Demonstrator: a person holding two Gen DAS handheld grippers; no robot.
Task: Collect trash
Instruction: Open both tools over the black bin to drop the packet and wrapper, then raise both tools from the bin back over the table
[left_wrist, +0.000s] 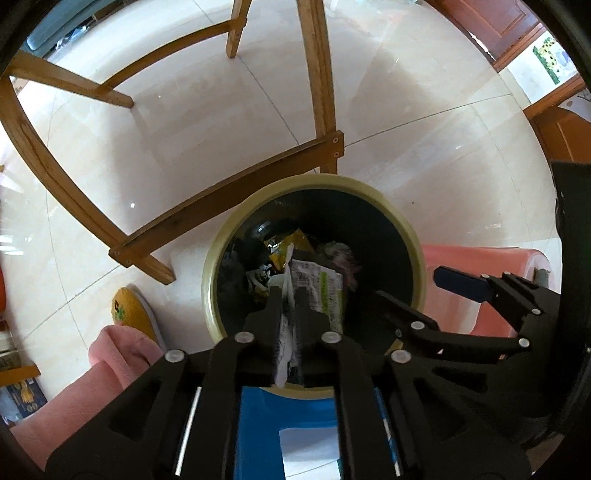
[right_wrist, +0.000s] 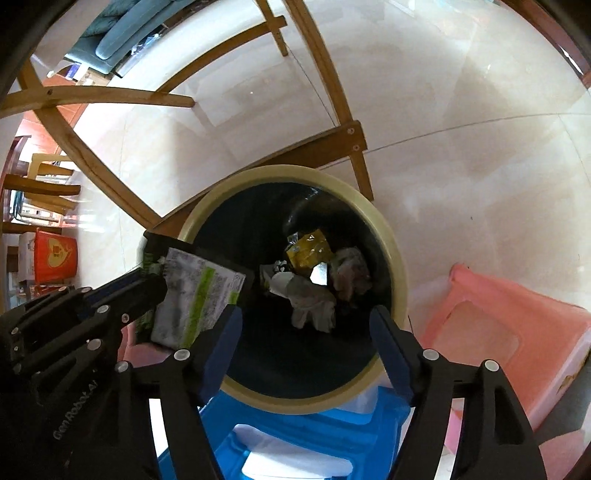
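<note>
The flat wrapper (left_wrist: 316, 291) in my left claw (left_wrist: 290, 302) is a thin, printed packet with a green stripe; I judge it light, floppy and a bit slick, so it will bend and flutter rather than drop straight. My jaws are nearly closed and clenched on its lower edge, which is crumpled between the pads; an edge pinch like this seems the sensible hold for something so flimsy. It hangs over the near-left rim of the yellow-rimmed bin (left_wrist: 415, 236), partly above the dark opening, where a yellow packet (right_wrist: 308, 249) and a crumpled tissue (right_wrist: 312, 301) already lie. My right claw (right_wrist: 306, 326) is released, its blue pads spread wide with nothing between them, above the bin's mouth. Both claws point straight down at the floor, side by side, the left just beside the right
</note>
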